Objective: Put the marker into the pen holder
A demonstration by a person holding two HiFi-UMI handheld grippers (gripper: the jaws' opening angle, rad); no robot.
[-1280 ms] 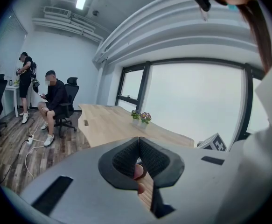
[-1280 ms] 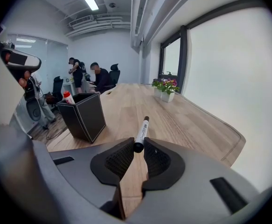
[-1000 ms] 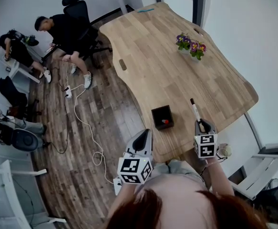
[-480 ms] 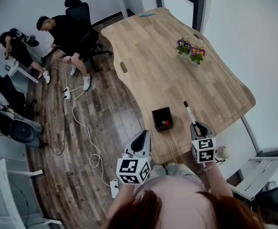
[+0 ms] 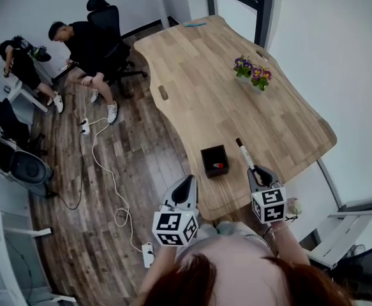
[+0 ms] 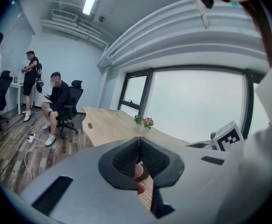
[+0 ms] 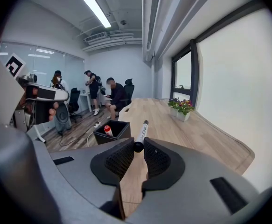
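your right gripper [image 5: 256,172] has its jaws clamped narrow on the marker [image 5: 244,154]. they pinch its near end, so the white barrel sticks out away from you, dark tip farthest, above the wooden table [image 5: 198,75]. the black square pen holder [image 5: 215,160] stands close to the table's near edge, just left of the marker and apart from it. a red-capped thing [image 5: 218,165] lies inside it. in the right gripper view the holder shows left of the marker's barrel.

your left gripper [image 5: 187,182] hovers off the table's near edge, above the wood floor [image 5: 134,158], left of the pen holder. its jaws are pressed together at the tips, gripping nothing. potted flowers [image 5: 252,72] stand on the far right of the table, well apart from the holder. a person [image 5: 87,43] sits in a chair at the far left.
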